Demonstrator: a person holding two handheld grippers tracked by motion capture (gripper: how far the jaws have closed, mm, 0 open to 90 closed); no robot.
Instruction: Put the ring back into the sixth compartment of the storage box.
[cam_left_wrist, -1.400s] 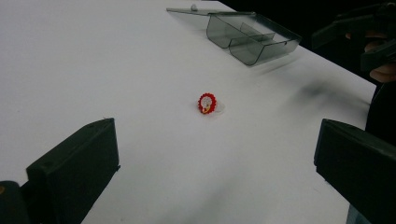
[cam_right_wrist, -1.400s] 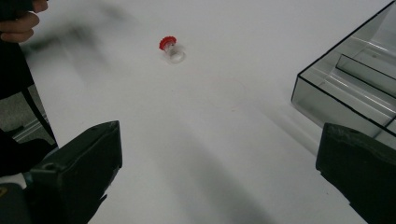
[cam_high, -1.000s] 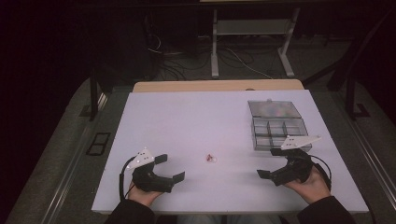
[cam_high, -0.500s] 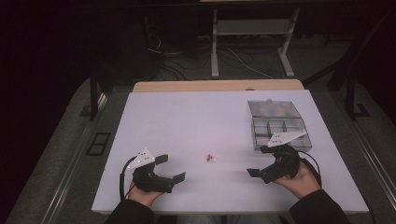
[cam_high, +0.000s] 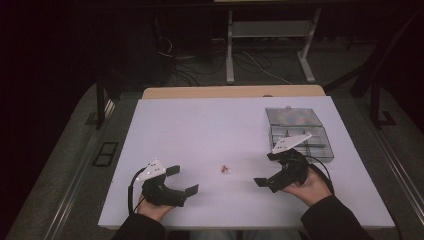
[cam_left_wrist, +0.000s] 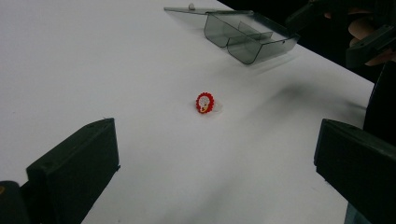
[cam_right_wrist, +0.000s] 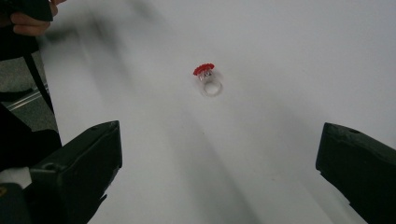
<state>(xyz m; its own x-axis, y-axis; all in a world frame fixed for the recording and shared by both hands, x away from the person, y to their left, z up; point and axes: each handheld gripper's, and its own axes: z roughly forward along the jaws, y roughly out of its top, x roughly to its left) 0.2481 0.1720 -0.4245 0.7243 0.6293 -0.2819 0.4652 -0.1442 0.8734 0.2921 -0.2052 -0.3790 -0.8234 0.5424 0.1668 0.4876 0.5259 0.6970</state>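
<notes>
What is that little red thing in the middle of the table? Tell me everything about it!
It is a tiny toy ring. The top is a round red frilly disc with a pale face, too small to make out. Behind it sits a clear band that looks like plastic. It lies on the white table, between the left tongs and the right tongs. Both tongs are open and nothing grips or touches it, just the tabletop. The smoky clear compartment box sits well apart from it.

Left gripper (cam_high: 181, 181), hand-held at seven o'clock, jaws spread wide; right gripper (cam_high: 266, 170), hand-held at four o'clock, jaws likewise wide, angled toward nine o'clock.
</notes>
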